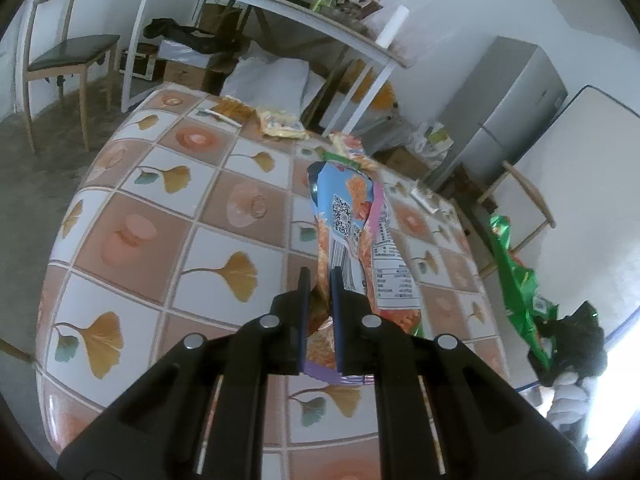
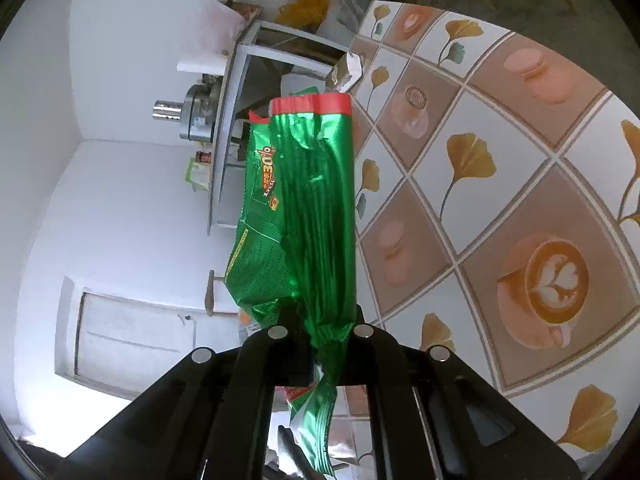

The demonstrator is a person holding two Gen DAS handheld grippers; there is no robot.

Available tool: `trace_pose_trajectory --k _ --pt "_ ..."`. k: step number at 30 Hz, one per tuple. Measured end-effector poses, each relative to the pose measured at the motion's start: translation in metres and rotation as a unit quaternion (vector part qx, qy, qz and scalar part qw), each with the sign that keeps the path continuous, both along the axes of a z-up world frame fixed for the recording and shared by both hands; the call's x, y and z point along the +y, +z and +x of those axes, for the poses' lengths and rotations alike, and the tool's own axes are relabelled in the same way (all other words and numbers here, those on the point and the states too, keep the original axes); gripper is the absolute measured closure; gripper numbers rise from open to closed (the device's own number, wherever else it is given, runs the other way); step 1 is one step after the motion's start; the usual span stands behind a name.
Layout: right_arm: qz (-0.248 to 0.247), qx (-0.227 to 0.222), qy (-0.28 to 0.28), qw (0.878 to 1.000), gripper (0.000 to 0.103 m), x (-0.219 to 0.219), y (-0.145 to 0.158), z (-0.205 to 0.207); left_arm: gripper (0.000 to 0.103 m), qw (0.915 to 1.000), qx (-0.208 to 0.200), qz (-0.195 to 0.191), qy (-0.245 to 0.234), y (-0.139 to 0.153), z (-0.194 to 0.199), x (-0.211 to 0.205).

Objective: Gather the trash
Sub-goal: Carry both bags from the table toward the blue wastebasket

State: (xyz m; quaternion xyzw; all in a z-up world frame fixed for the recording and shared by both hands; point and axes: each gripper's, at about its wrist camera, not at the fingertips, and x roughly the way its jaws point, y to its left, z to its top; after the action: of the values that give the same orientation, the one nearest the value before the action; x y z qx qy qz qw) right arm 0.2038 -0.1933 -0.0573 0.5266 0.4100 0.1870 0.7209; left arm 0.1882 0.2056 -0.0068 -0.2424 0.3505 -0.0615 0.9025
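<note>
My left gripper (image 1: 319, 280) is shut on a blue and orange snack wrapper (image 1: 352, 224) and holds it up above the tiled table (image 1: 192, 216). My right gripper (image 2: 326, 320) is shut on a crumpled green foil wrapper (image 2: 312, 208), held beside the table's edge; this wrapper and gripper also show in the left wrist view (image 1: 520, 288). More trash lies at the table's far side: a yellow wrapper (image 1: 280, 123), an orange packet (image 1: 236, 110), another snack bag (image 1: 350, 146) and a small white wrapper (image 1: 424, 200).
A white shelf table (image 1: 280, 12) with a cooker and jars stands behind. A wooden chair (image 1: 64, 52) is at the far left, a grey fridge (image 1: 508, 100) at the right. Boxes and bags sit on the floor under the shelf table.
</note>
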Motion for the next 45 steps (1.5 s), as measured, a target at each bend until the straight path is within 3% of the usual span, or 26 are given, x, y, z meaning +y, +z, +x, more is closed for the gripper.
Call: trace_pose_trajectory --k 18,25,28,30,33,37,39,41,45 --pt "0.019 -0.043 -0.052 0.998 0.099 -0.038 0.030 -0.039 0.095 0.9980 -0.032 -0.035 -0.041 0.027 -0.008 -0.030" --pt "-0.005 -0.079 -0.135 0.988 0.099 -0.097 0.059 -0.103 0.095 0.9915 -0.052 -0.044 -0.111 0.048 -0.005 -0.080" --pt "-0.043 -0.093 -0.210 0.972 0.099 -0.143 0.079 -0.158 0.095 0.9834 -0.063 -0.049 -0.163 0.059 0.001 -0.119" --pt "-0.077 -0.093 -0.274 0.954 0.099 -0.177 0.093 -0.204 0.095 0.9761 -0.065 -0.051 -0.201 0.064 0.007 -0.150" --pt "-0.139 -0.073 -0.374 0.914 0.099 -0.220 0.107 -0.274 0.095 0.9606 -0.061 -0.047 -0.267 0.070 0.015 -0.213" --pt "-0.179 -0.038 -0.462 0.868 0.099 -0.260 0.101 -0.345 0.095 0.9384 -0.049 -0.032 -0.340 0.068 0.019 -0.298" --pt "-0.180 -0.016 -0.484 0.856 0.099 -0.275 0.086 -0.362 0.095 0.9299 -0.037 -0.026 -0.365 0.062 0.019 -0.335" --pt "-0.171 0.003 -0.491 0.854 0.099 -0.286 0.066 -0.369 0.095 0.9231 -0.021 -0.022 -0.383 0.053 0.022 -0.368" --pt "-0.125 0.049 -0.480 0.867 0.099 -0.310 0.005 -0.351 0.095 0.9125 0.003 -0.008 -0.409 0.032 0.024 -0.422"
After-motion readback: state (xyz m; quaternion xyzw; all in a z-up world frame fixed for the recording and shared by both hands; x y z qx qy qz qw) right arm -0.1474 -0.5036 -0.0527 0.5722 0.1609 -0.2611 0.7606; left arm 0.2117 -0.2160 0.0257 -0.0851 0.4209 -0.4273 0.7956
